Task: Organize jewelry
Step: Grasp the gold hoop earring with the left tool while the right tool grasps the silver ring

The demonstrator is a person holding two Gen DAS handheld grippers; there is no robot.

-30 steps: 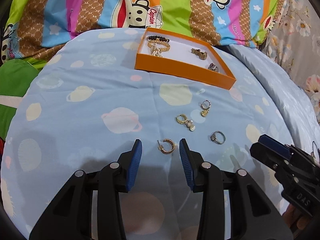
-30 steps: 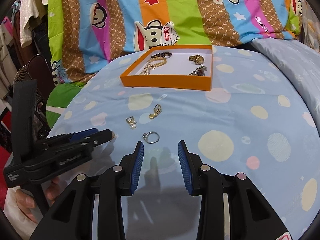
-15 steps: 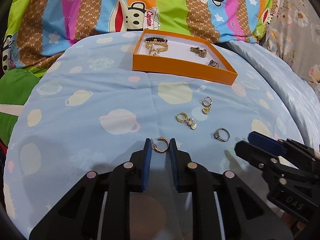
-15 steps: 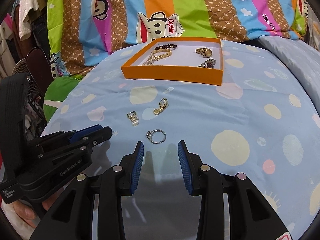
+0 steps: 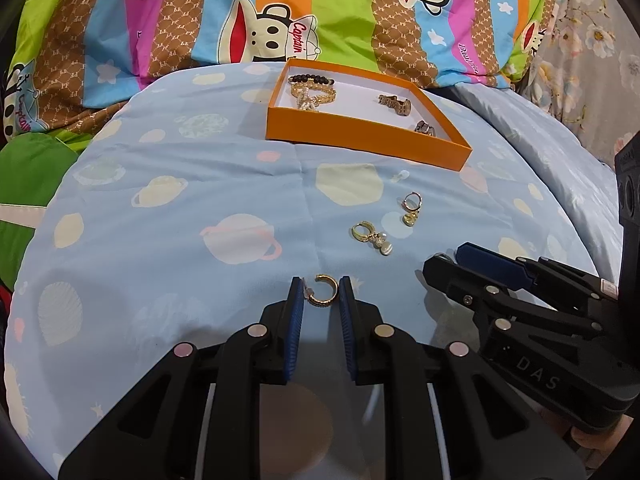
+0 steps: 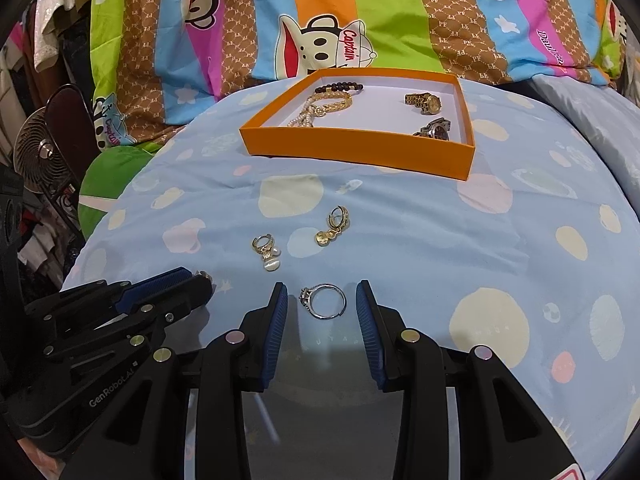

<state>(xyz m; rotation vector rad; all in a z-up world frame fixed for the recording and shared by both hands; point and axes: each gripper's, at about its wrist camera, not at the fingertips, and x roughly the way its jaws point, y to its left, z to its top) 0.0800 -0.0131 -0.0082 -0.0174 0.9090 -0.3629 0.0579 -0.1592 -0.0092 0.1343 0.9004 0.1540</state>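
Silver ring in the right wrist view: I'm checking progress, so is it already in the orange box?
No, the silver ring lies on the blue bedsheet between the open right tongs, short of the orange box.

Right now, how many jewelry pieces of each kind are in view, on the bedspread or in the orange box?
Earrings: 3
Rings: 1
Watches: 2
Bracelets or chains: 3
Total: 9

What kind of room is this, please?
Probably a bedroom: the work surface is a light blue planet-print bedsheet, with a striped cartoon-monkey quilt behind and hanging clothes at the left.
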